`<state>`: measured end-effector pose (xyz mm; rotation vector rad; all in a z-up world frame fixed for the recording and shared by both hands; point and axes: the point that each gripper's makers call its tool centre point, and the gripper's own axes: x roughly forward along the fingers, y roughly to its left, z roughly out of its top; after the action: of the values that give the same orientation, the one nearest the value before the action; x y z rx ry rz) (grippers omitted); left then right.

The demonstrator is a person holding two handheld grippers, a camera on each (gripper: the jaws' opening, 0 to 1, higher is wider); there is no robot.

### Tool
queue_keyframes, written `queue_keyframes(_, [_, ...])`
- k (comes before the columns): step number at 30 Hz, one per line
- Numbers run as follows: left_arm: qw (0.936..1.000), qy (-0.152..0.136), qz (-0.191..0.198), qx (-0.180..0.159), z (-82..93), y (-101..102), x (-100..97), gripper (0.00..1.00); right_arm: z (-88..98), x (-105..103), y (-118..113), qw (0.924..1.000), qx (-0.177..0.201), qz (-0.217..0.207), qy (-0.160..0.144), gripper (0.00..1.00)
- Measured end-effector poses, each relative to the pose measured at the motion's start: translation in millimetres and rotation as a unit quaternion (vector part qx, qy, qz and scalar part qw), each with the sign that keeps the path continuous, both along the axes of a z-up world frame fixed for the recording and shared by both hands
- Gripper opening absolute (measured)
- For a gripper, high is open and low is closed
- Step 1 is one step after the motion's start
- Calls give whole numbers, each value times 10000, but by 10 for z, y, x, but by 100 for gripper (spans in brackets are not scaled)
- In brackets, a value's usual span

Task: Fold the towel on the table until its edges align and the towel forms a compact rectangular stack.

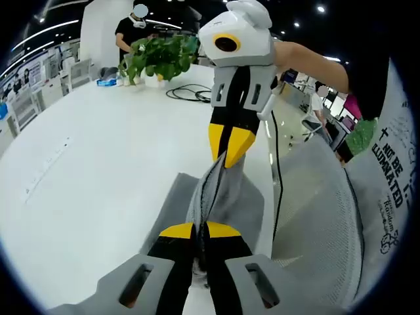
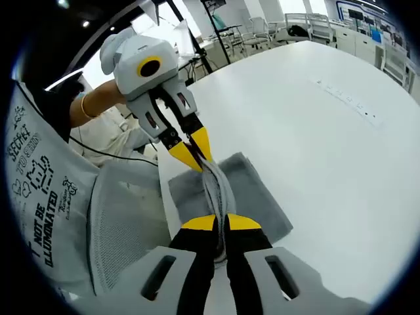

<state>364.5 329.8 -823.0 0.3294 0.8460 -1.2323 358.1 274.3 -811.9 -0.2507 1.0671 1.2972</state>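
Left tongs (image 1: 202, 231) clamped on the grey towel (image 1: 226, 197) edge; right tongs (image 2: 222, 223) clamped on the same lifted ridge, opposite. Rest of the towel lies on the white surface (image 1: 98, 151) near its chair-side edge. Mid-fold: next, carry the ridge across, align edges, lay flat.

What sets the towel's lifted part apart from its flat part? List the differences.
The lifted part is gathered into a narrow, creased ridge; the flat part lies spread and smooth. The lifted part is stretched between the left gripper and right gripper, both shut on it; the flat part rests on the table, untouched. Both are the same grey towel.
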Motion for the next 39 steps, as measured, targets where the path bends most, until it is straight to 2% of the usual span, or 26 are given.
queue_keyframes(1, [9999, 139, 21, 23, -72, 3, 7, 5, -67, 18, 2, 10000, -37, -10, 69, 2])
queue_keyframes(3, [9999, 132, 81, 33, -147, 2, 61, 5, -161, 61, -1, 9999, -92, -35, 102, 2])
queue_keyframes(7, [9991, 301, 310, -3, -285, 6, 152, 6, -305, 155, -25, 9996, -144, -169, 179, 2])
queue_keyframes(8, [9983, 428, 386, -14, -330, 4, 166, 6, -355, 172, -33, 9993, -154, -242, 259, 2])
queue_keyframes(12, [9975, 544, 454, 41, -458, -15, 210, 6, -527, 213, -54, 9982, -219, -371, 421, 3])
queue_keyframes(15, [9969, 603, 488, 133, -560, -31, 227, 6, -618, 256, -66, 9975, -252, -485, 450, 3])
queue_keyframes(18, [9947, 753, 687, 138, -644, -21, 278, 6, -676, 324, -70, 9967, -258, -633, 448, 3])
queue_keyframes(26, [9909, 832, 1051, 88, -707, 13, 399, 10, -720, 401, -59, 9958, -253, -797, 375, 4])
queue_keyframes(30, [9903, 670, 1202, 201, -710, 51, 447, 17, -700, 437, -52, 9960, -121, -855, 238, 5])
queue_keyframes(35, [9894, 396, 1393, 108, -620, 131, 508, 25, -600, 457, -34, 9930, 204, -1120, 306, 8])
queue_keyframes(39, [9874, 311, 1553, -63, -509, 197, 528, 31, -531, 511, -28, 9898, 412, -1342, 230, 12])
